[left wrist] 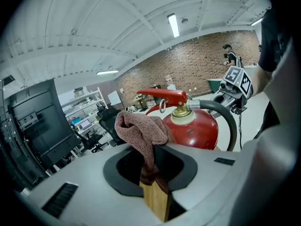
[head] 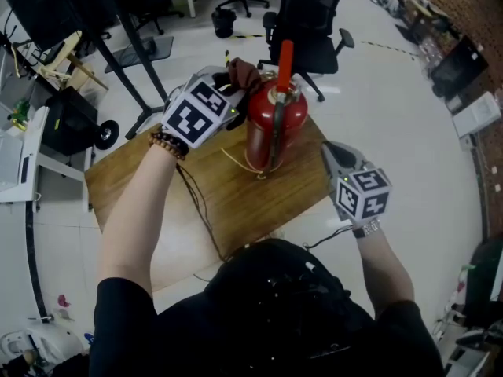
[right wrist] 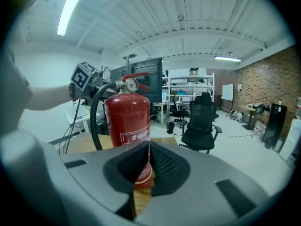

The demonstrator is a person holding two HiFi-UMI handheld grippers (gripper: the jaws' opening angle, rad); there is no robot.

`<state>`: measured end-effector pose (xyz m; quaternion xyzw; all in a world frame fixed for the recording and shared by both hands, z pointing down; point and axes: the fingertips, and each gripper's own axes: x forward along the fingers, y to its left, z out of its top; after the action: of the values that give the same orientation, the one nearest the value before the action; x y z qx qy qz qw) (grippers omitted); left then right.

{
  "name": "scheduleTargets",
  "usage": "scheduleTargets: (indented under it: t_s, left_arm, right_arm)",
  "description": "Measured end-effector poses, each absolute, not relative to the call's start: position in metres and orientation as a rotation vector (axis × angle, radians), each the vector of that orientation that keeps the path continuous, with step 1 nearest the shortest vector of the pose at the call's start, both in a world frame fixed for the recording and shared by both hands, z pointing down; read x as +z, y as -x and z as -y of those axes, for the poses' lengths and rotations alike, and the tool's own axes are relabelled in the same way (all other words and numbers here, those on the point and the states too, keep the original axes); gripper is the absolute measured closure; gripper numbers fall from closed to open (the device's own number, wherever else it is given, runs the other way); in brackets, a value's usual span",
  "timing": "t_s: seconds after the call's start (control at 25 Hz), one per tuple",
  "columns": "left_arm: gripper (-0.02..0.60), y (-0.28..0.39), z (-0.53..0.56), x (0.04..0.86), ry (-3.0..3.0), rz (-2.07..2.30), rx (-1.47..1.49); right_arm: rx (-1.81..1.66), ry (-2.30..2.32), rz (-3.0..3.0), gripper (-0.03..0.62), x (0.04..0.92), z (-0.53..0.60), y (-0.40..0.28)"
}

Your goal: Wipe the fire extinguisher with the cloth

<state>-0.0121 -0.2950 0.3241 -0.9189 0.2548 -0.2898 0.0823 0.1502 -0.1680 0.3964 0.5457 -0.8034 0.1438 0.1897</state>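
A workshop with office chairs, shelving and a brick wall surrounds a low wooden table (head: 236, 203). On the far part of the table stands the fire extinguisher (head: 275, 124). It is upright, so its long axis runs straight up and down, with the red handle at the top and a black hose looping down one side.

The left gripper (left wrist: 153, 159) is up at the tank's far-left shoulder. Its jaws are clamped on a brown cloth (left wrist: 141, 131), which bunches out above the tips just beside the neck. Whether the cloth touches the metal cannot be told.

The right gripper (right wrist: 148, 160) hangs at the near right, clear of the tank. Its jaws are pressed together with nothing between them, and the red body shows beyond them.

The left hand is the nearer one and carries the cloth. The tank lies just right of it and below, so a wipe would likely run down or around the upright body.
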Motion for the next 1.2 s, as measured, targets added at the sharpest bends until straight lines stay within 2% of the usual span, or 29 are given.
scheduleTargets:
  t_s: [1.2]
  left_arm:
    - [0.528, 0.003, 0.317, 0.499, 2.956, -0.656, -1.004]
  right_arm:
    - [0.496, -1.523, 2.178, 0.559, 0.433, 0.183, -0.169]
